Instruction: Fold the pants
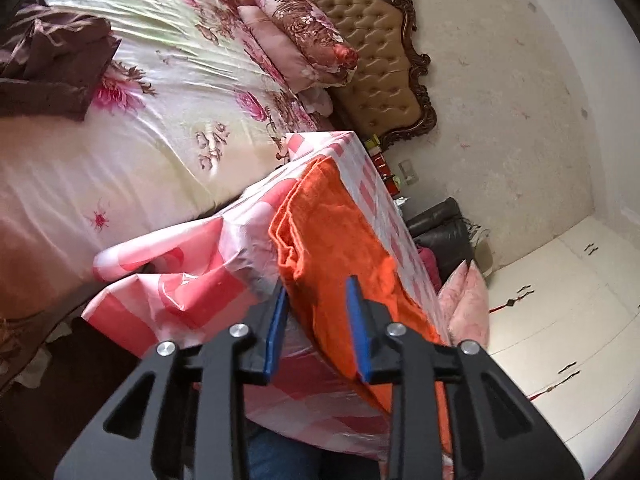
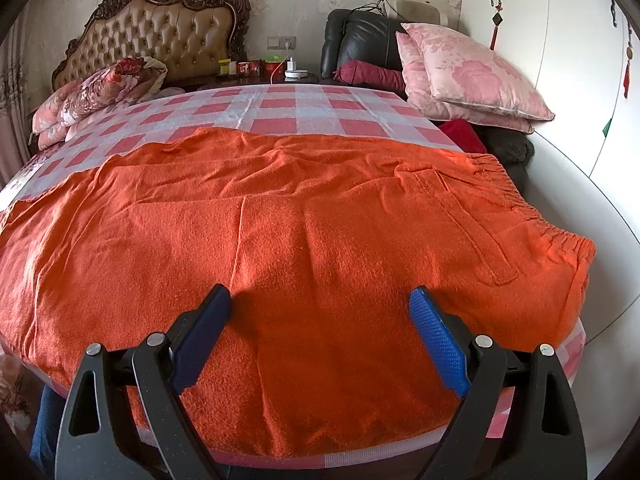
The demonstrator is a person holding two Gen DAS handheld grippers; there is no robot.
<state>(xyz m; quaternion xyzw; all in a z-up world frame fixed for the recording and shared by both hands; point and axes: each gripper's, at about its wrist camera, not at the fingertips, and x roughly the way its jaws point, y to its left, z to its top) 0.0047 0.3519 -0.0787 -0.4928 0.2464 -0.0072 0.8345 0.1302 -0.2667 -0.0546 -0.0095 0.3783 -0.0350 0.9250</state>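
Orange pants (image 2: 304, 216) lie spread flat on a table with a pink-and-white checked cloth (image 2: 280, 108), waistband (image 2: 520, 200) to the right. My right gripper (image 2: 320, 304) is open, just above the near edge of the pants, touching nothing. In the left wrist view the camera is rolled sideways. My left gripper (image 1: 318, 292) is open, its blue pads (image 1: 358, 320) on either side of the near edge of the pants (image 1: 332, 232), close to the leg end (image 1: 286, 236), not closed on it.
A bed (image 1: 132, 128) with a floral sheet, rolled quilts (image 1: 296, 32) and a tufted headboard (image 2: 160, 36) stands to the left of the table. Pink pillows (image 2: 472, 76) and a black chair (image 2: 360, 36) sit at the right. White wardrobe doors (image 2: 580, 80) are at far right.
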